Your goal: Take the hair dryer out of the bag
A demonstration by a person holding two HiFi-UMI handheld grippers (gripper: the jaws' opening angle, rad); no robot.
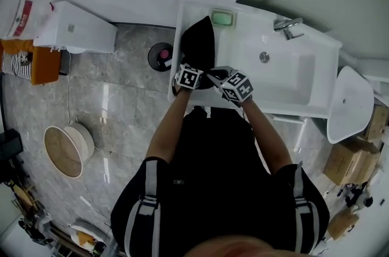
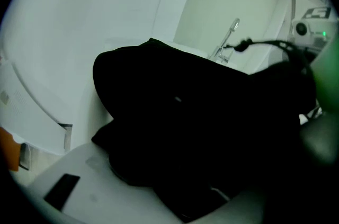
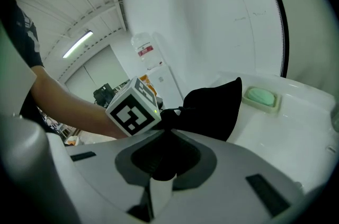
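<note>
Head view | left tool (image 1: 193, 69) angled down, jaws apart | right tool (image 1: 214, 76) angled down, pinching bag (image 1: 199, 43)

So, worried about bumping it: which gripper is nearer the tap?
Right. The right gripper grips the bag's edge beside the basin, nearer the tap; the left gripper sits farther left, open over the bag.

No text can be read. Red-white label (image 3: 144, 51) on far wall: print too small. Red-white package (image 1: 21, 17): print blurred. Marker cubes (image 1: 189, 76): square patterns only.
</note>
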